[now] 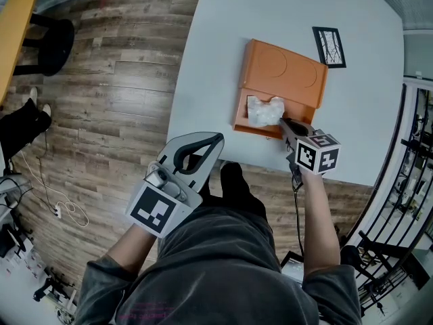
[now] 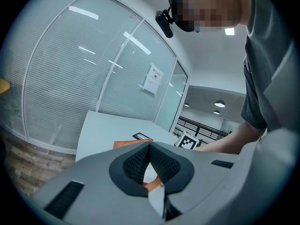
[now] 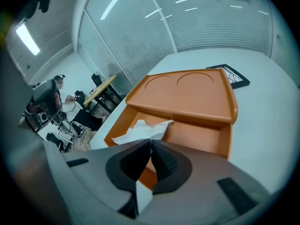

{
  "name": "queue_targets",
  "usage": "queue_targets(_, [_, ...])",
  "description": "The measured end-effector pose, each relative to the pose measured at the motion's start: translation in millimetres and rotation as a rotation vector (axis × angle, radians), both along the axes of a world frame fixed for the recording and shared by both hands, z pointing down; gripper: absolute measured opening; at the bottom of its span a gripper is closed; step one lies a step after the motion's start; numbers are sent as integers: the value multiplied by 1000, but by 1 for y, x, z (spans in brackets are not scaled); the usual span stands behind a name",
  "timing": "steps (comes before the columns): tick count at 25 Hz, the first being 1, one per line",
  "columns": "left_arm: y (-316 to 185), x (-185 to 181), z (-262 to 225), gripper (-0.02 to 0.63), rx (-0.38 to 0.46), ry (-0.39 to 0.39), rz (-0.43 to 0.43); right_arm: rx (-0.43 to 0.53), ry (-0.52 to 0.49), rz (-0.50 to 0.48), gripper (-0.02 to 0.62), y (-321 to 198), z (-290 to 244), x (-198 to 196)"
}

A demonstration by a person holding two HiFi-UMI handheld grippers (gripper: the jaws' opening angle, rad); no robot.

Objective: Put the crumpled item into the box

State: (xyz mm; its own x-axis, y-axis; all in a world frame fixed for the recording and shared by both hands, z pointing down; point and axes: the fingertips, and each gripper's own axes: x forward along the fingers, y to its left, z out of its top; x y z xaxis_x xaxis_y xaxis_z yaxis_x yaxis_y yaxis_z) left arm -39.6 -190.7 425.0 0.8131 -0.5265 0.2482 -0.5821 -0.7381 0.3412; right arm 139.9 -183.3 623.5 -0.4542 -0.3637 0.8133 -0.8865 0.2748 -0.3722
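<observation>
Lying in the open orange box (image 1: 281,70) on the desk (image 1: 216,59): crumpled paper (image 1: 265,110). Right tool (image 1: 283,121) jaws together, tips at the paper's edge. Left tool (image 1: 216,141) jaws together, empty, off desk.

No legible text or labels.
</observation>
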Motion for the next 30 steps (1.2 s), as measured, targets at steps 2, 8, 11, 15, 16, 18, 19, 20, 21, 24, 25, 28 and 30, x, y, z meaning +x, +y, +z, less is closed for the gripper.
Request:
queue_targets(2, [-1,2,0,12,1,3,0,-10,13,7,11,-1,2,3])
queue_targets(8, [-2,5,-1,12,6,-2,8,-26,33,16,14,-1,7,6])
queue_targets(11, [0,7,-2,12,5,-7,12,-31,39,16,14,0,9,7])
queue_targets(15, [2,8,-2,12,11,-9,14,-45,57,13,17,2,14,7])
queue_targets(16, [2,8,-3,12,11,-9,14,-45,61,14,17,3,14,8])
queue_targets(18, [3,8,-4,12,13,-11,16,-45,68,17,20,4,14,8])
queue_targets(19, [3,9,-5,12,16,-12,18,-46,71,17,26,4,14,9])
queue_targets(20, [4,9,-5,12,18,-13,20,-47,73,16,28,6,15,9])
queue_targets(21, [4,10,-6,12,21,-13,22,-48,74,14,28,7,15,9])
queue_targets(24, [5,15,-8,12,23,-17,26,-51,73,14,28,8,16,11])
queue_targets(25, [5,17,-8,12,22,-18,27,-53,72,15,42,8,16,12])
queue_targets(28, [5,21,-9,12,26,-23,31,-53,63,21,48,6,17,13])
queue_targets(30, [6,21,-9,12,28,-29,34,-48,60,26,48,5,17,13])
